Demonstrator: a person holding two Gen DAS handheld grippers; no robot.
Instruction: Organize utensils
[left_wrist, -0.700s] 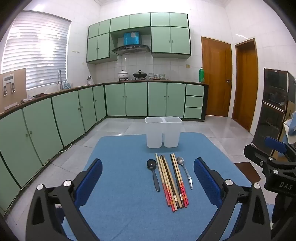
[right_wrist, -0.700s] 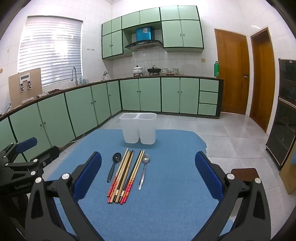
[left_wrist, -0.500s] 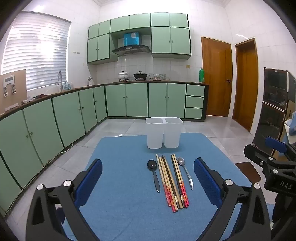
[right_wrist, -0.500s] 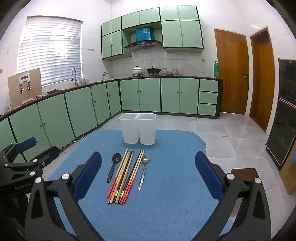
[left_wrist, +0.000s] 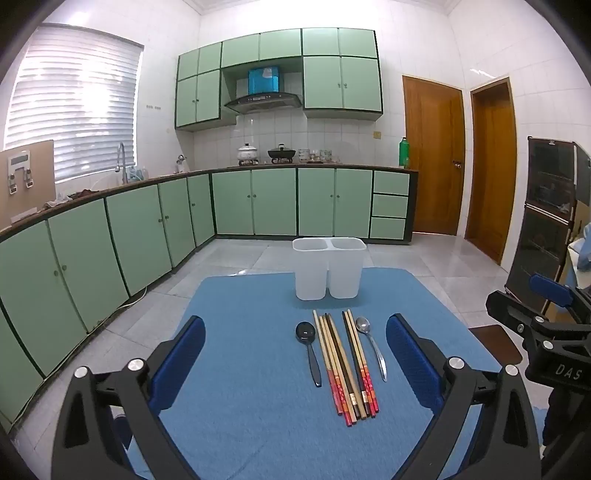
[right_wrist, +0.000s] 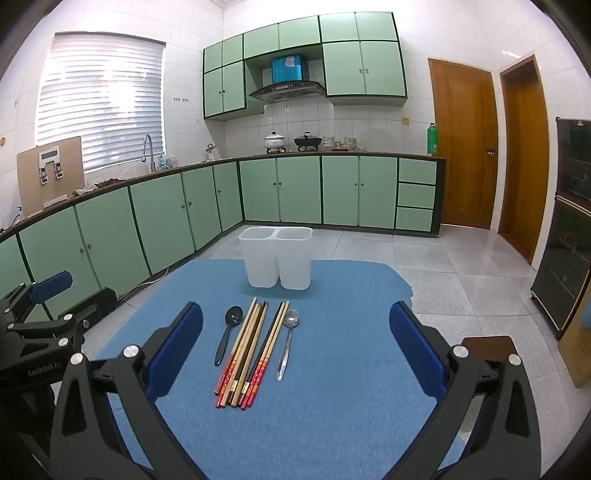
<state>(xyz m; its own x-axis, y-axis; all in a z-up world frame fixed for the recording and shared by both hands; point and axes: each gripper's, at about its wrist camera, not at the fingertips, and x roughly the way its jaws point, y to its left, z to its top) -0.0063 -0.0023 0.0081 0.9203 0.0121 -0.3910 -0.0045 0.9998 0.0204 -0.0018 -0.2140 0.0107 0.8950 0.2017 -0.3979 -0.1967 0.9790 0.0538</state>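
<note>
Both tongs wide open, holding nothing: left gripper (left_wrist: 295, 363), right gripper (right_wrist: 295, 354). Chopsticks (left_wrist: 343, 363) and two spoons lie between the left's fingers; white holder (left_wrist: 328, 267) stands just beyond.

Chopsticks (left_wrist: 345, 363) between spoons (left_wrist: 308, 345) — holder (left_wrist: 328, 267) behind

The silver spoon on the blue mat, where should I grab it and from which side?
Grip the silver spoon around mid-handle, coming straight down from above with the right gripper, fingers either side of the handle. It lies flat on the blue mat, bowl toward the white holder. Its right side is free; the chopsticks lie close on its left.
</note>
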